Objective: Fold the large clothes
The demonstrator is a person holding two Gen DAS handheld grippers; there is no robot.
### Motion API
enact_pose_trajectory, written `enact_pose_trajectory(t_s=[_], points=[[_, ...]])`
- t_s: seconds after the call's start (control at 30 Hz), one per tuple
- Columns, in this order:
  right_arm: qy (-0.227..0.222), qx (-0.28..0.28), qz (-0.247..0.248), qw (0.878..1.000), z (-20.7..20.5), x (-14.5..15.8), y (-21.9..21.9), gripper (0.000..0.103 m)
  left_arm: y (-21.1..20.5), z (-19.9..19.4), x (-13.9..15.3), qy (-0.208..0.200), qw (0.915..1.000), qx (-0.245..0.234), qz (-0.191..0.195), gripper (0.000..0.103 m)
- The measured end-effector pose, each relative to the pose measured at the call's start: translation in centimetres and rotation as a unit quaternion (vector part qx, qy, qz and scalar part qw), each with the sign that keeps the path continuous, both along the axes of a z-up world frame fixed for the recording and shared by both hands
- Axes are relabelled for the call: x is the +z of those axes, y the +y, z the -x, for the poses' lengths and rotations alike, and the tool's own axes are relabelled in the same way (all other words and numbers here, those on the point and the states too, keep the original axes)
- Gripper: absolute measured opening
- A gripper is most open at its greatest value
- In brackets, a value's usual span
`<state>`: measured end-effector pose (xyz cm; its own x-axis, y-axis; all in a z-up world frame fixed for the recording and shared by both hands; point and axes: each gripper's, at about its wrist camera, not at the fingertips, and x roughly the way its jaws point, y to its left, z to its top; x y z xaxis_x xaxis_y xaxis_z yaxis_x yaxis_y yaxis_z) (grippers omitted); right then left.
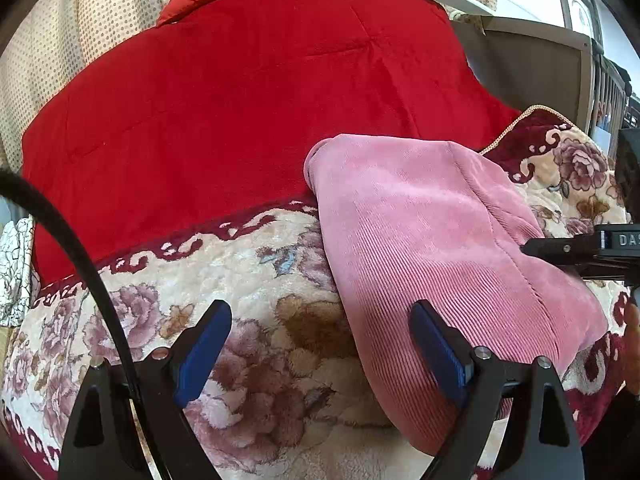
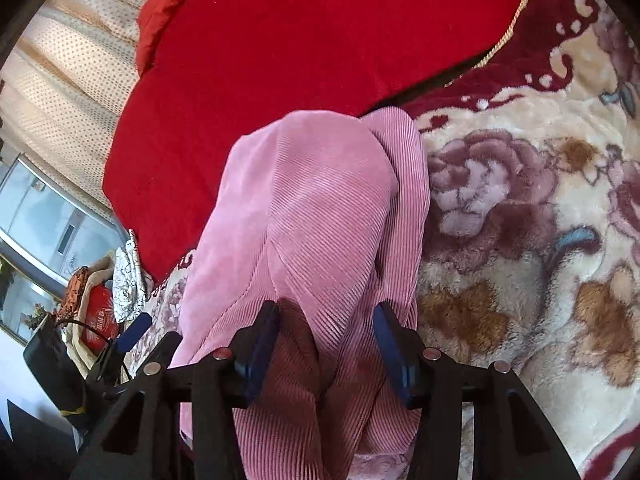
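A red quilt [image 1: 240, 92] covers the bed's far side, overlapping a floral blanket [image 1: 280, 360]. The pink corduroy garment [image 1: 420, 240] lies folded near that blanket's far edge. The right gripper [image 2: 326, 344] straddles a loose fold, released; the left gripper [image 1: 320, 344] gapes wide, empty.

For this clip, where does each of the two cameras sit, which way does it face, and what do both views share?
Left wrist: sits on the left gripper, looking forward and down past its wide-open fingers at the floral blanket, red quilt and pink corduroy garment; the right gripper pokes in from the right edge.
Right wrist: sits on the right gripper, looking down along the pink corduroy garment, a fold of which lies between its fingers; whether the pads press it is unclear.
Shared: garment, red quilt, floral blanket, dotted curtain.
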<state>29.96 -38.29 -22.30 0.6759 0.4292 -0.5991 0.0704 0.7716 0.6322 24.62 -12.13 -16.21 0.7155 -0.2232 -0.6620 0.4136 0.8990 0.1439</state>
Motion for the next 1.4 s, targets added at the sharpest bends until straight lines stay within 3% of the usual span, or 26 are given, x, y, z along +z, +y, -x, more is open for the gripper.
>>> enact_pose_trajectory(t_s=[0.1,0.23,0.37,0.47,0.53,0.57,0.63,0.7,0.77,0.87,1.03,1.17,1.27,1.4], points=[[-0.017,0.002,0.001,1.0,1.0,0.6,-0.2,0.055,0.1,0.1,0.1,-0.001,1.0,0.0,-0.001,0.091],[-0.048,-0.021,-0.008,0.999,2.2,1.7,-1.2,0.07,0.1,0.2,0.0,-0.002,1.0,-0.001,-0.002,0.091],[-0.084,-0.04,-0.03,0.995,3.5,2.5,-2.4,0.07,0.1,0.1,0.0,-0.002,1.0,-0.001,-0.002,0.091],[-0.099,-0.028,0.002,0.995,3.5,3.4,-1.1,0.07,0.1,0.1,0.0,-0.001,1.0,0.0,-0.001,0.091],[-0.086,-0.009,0.018,0.996,3.0,3.2,0.1,0.066,0.1,0.1,-0.1,0.0,1.0,0.0,0.0,0.091],[-0.076,0.0,0.027,0.997,2.7,2.8,0.5,0.058,0.1,0.0,-0.1,0.001,1.0,0.0,0.001,0.091],[-0.042,0.02,0.055,0.997,1.7,1.8,1.8,0.051,0.1,-0.1,-0.3,0.006,1.0,-0.001,0.003,0.091],[-0.018,0.02,0.05,0.998,1.0,0.7,2.2,0.051,0.3,-0.5,-0.3,0.016,0.9998,-0.001,0.01,0.091],[-0.018,0.016,0.041,0.999,0.9,0.8,1.9,0.051,0.5,-1.0,0.0,0.024,0.9996,0.007,0.011,0.091],[-0.028,0.01,0.065,0.997,1.2,1.4,2.3,0.052,0.6,-2.3,1.0,0.011,0.9989,0.046,-0.004,0.091],[-0.066,-0.01,0.108,0.992,0.8,4.6,2.6,0.052,0.1,-5.2,2.3,0.011,0.9983,0.058,-0.005,0.091],[-0.055,-0.016,0.136,0.989,-2.1,5.8,2.5,0.052,-1.4,-7.5,0.7,0.032,0.9976,0.054,-0.027,0.091],[-0.027,-0.014,0.138,0.99,-5.3,5.0,2.2,0.052,-1.8,-8.2,-1.0,0.041,0.9972,0.052,-0.035,0.091],[0.017,0.001,0.155,0.988,-8.5,1.4,2.4,0.051,-2.1,-8.4,-0.9,0.04,0.9974,0.047,-0.037,0.091]])
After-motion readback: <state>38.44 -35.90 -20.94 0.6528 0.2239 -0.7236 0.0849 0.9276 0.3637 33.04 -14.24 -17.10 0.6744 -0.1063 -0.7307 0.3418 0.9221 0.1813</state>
